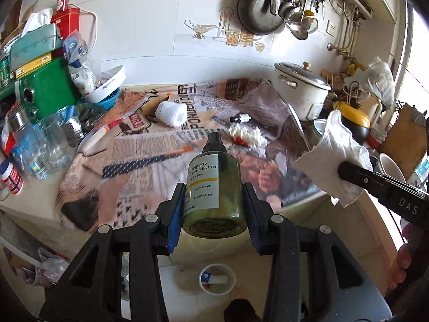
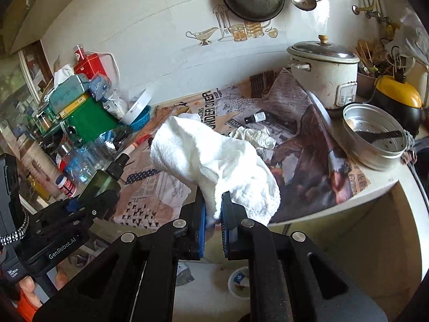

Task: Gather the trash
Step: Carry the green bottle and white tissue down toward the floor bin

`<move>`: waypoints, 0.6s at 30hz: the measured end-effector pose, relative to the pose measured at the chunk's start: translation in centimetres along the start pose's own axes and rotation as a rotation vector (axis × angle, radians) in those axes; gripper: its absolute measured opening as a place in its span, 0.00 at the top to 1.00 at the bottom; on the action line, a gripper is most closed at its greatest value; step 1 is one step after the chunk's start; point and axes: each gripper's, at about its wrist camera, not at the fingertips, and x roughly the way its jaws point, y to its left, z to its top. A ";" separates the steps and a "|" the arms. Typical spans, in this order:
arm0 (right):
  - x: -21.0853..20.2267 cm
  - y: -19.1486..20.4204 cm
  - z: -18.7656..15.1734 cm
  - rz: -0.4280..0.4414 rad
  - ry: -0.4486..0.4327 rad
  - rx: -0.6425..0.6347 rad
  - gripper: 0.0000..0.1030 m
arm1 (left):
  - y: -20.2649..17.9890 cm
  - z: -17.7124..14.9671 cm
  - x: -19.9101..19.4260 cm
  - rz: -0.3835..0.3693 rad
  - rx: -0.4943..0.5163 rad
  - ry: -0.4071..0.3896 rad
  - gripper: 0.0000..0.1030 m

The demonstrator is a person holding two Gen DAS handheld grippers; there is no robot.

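Note:
My left gripper [image 1: 213,209] is shut on a dark green pump bottle [image 1: 213,185] and holds it in the air past the counter's front edge; it also shows in the right wrist view [image 2: 103,183]. My right gripper [image 2: 213,209] is shut on a crumpled white paper towel [image 2: 214,158], seen too in the left wrist view [image 1: 331,158]. On the newspaper-covered counter [image 1: 150,158] lie a white foam net [image 1: 171,112], a crumpled tissue [image 1: 246,135] and a small spray vial [image 1: 240,118]. A white bin [image 1: 217,281] stands on the floor below.
A white rice cooker [image 2: 325,76] and a metal steamer pot [image 2: 375,136] stand at the right. A green appliance [image 1: 45,94], boxes and plastic bottles [image 1: 34,150] crowd the left. Pans and ladles hang on the tiled wall [image 1: 258,8].

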 end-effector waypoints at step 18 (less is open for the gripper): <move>-2.1 3.1 -10.6 -0.068 0.185 0.058 0.91 | 1.7 -11.0 -2.9 -0.037 -0.029 0.193 0.60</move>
